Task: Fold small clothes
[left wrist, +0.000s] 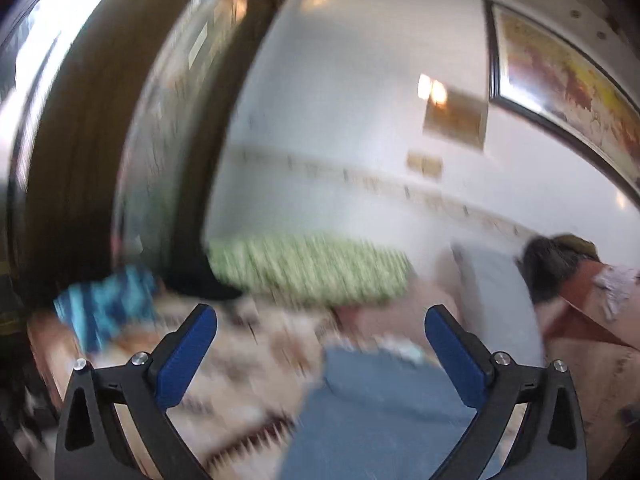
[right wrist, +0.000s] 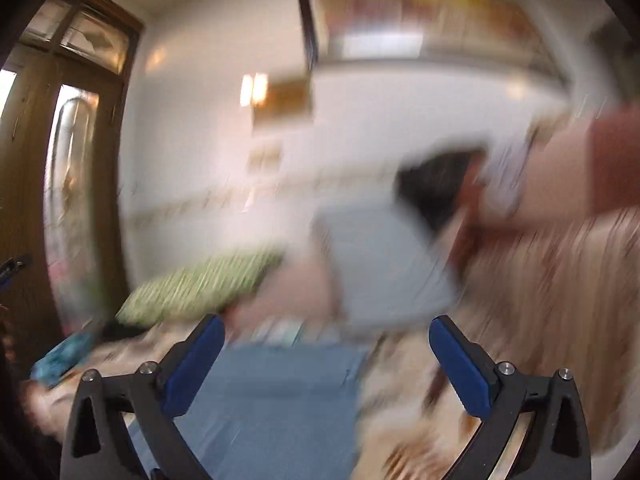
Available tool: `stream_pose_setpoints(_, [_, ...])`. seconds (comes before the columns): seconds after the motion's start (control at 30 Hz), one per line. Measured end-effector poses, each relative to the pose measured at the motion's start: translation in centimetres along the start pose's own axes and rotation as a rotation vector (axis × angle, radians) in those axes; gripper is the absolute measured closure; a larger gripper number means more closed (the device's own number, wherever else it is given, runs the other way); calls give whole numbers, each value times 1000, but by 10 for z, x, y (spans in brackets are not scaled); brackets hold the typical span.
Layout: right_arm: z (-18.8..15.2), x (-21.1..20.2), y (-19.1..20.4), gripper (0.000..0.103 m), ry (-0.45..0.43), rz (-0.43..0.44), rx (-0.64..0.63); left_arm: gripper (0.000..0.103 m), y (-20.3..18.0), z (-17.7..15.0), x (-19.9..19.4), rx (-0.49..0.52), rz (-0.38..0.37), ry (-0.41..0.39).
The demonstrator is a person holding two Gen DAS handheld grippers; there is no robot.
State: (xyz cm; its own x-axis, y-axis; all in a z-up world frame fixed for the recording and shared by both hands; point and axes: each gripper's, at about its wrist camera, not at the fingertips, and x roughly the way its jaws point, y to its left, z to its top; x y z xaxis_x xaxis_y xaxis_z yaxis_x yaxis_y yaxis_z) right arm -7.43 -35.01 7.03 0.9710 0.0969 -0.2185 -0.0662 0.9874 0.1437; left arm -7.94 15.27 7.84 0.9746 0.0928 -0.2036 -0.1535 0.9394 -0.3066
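Both views heavily motion-blurred. Left tool point(left wrist: 320, 328) jaws spread wide, blue pads point(left wrist: 188, 356) apart, nothing between them. Right tool point(right wrist: 326, 338) same — jaws wide, nothing gripped. Blue garment point(left wrist: 380, 412) flat on the bed below and ahead of both tools, seen between the fingers in each wrist view point(right wrist: 272, 392); not touched by either tool as far as visible. Under it a patterned beige bedspread point(left wrist: 248, 364) with brownish motifs, details smeared. Green patterned pillow point(left wrist: 308, 268) at the far edge against the wall, left of centre; pale grey-blue pillow point(left wrist: 496, 296) to its right, standing tilted. Turquoise-and-blue striped cloth point(left wrist: 104, 308) bunched at far left of the bed, also in right view point(right wrist: 60, 356). Dark item plus reddish-brown fabric point(left wrist: 580, 300) at far right, too blurred to identify. Room: white wall point(left wrist: 352, 100) with a decorative border strip low down, large dark-framed picture point(left wrist: 560, 72) upper right, small brown plaque point(left wrist: 454, 116) beside a bright light spot, wooden door frame point(right wrist: 24, 140) with glass panes at left.
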Motion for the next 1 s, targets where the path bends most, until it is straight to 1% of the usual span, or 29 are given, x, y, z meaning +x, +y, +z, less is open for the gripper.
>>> stream_pose_setpoints(0.03, [-16,20,-5,0,149,86,61,0,5,-18,11,-22,-28,107])
stream_pose_setpoints(0.07, [-32,32,-10,0,241,147,138,0,10,-42,25,-40,-62,251])
stream_pose_setpoints(0.1, [-47,36,-15,0,290,180,208,0,13,-59,33,-45,-75,332])
stream_pose_setpoints(0.13, [-65,38,-18,0,340,213,277,0,16,-78,39,-49,-66,401])
stream_pose_setpoints(0.17, [-79,41,-19,0,383,226,314,0,19,-99,41,-50,-35,446])
stream_pose_setpoints(0.2, [-92,44,-19,0,440,229,342,0,21,-111,43,-43,-20,463])
stream_pose_setpoints(0.23, [-106,44,-19,0,480,251,383,0,23,-123,46,-33,-1,489])
stream_pose_setpoints(0.27, [-115,45,-23,0,490,269,414,0,26,-134,48,-26,17,515])
stream_pose_setpoints(0.33, [-135,47,-27,0,541,317,503,0,30,-151,52,-14,40,537])
stream_pose_setpoints(0.37, [-141,52,-30,0,551,329,533,0,32,-159,53,-29,57,563])
stream_pose_setpoints(0.43, [-161,63,-43,0,595,355,661,0,37,-167,56,-61,52,588])
stream_pose_setpoints(0.5, [-184,72,-54,0,633,355,773,0,42,-175,58,-92,66,619])
stream_pose_setpoints(0.57, [-197,78,-59,0,665,352,822,0,47,-181,62,-123,68,641])
stream_pose_setpoints(0.63, [-206,87,-63,0,688,348,869,0,51,-187,67,-148,59,679])
stream_pose_setpoints(0.67, [-209,94,-64,0,703,353,880,0,53,-191,70,-169,44,704])
stream_pose_setpoints(0.73, [-212,103,-65,0,719,329,875,0,59,-196,74,-224,16,734])
stream_pose_setpoints(0.77, [-213,110,-65,0,731,317,862,0,63,-198,77,-247,10,738])
stream_pose_setpoints(0.83, [-216,119,-66,0,755,266,830,0,67,-200,81,-261,16,744])
stream_pose_setpoints(0.87, [-218,123,-66,1,763,255,819,0,71,-201,84,-269,20,744])
stream_pose_setpoints(0.9, [-220,126,-66,2,771,252,808,0,73,-201,87,-278,21,748])
stream_pose_setpoints(0.93, [-221,128,-67,3,781,226,793,0,77,-202,89,-295,20,751])
stream_pose_setpoints(0.97, [-221,129,-67,3,780,207,775,0,80,-202,90,-311,18,752])
stream_pose_setpoints(1.0, [-221,129,-68,3,775,211,770,0,84,-202,92,-333,16,749])
